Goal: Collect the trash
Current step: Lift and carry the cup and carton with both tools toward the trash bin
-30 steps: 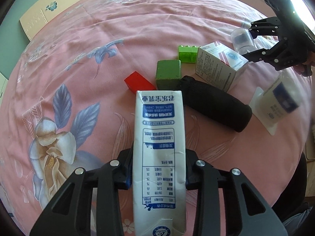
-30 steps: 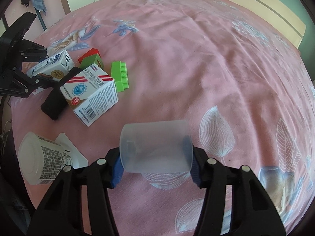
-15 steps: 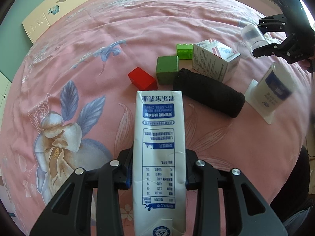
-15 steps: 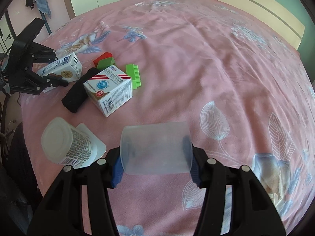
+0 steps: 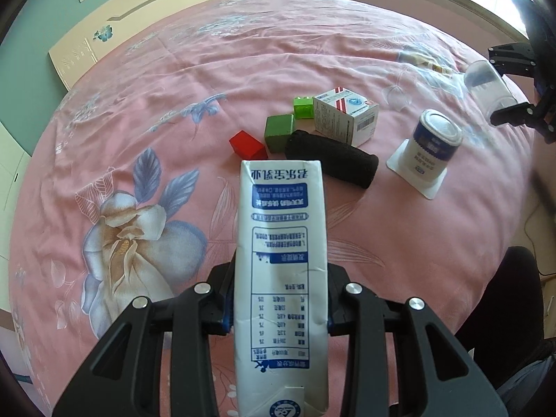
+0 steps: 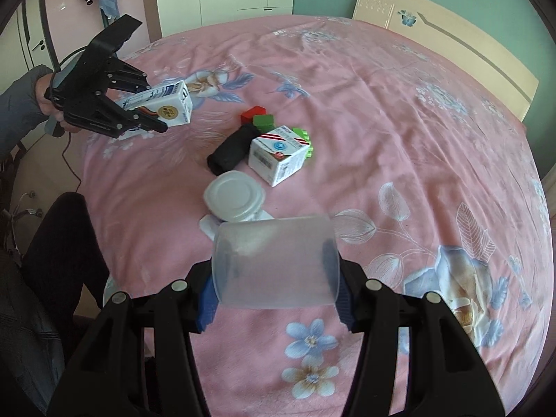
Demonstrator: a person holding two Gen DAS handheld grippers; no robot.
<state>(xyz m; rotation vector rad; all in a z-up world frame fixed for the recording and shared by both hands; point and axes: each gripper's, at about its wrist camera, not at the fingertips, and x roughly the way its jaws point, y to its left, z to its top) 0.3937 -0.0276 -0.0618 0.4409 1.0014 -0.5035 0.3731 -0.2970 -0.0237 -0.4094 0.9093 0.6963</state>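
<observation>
While your left gripper [image 5: 279,307] clamps the milk carton [image 5: 281,278] at lower centre, your right gripper [image 6: 276,300] grips a clear plastic cup [image 6: 276,262] that looks empty. Mid-frame on the pink bedspread [image 6: 399,132], a white tub [image 6: 234,196] stands upside down near a medicine box [image 6: 278,160]; their contents are hidden.

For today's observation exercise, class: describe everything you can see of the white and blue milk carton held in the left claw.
The tall white and blue paperboard milk carton is a slim rectangular box printed with blue panels, Chinese text and a nutrition table, reading upside down in the left wrist view. Its side shows slight creases. The left claw is shut on its lower half, one finger on each narrow side, holding it in the air, clear of the pink floral bedsheet. The right wrist view shows a gold round emblem on another face.
</observation>
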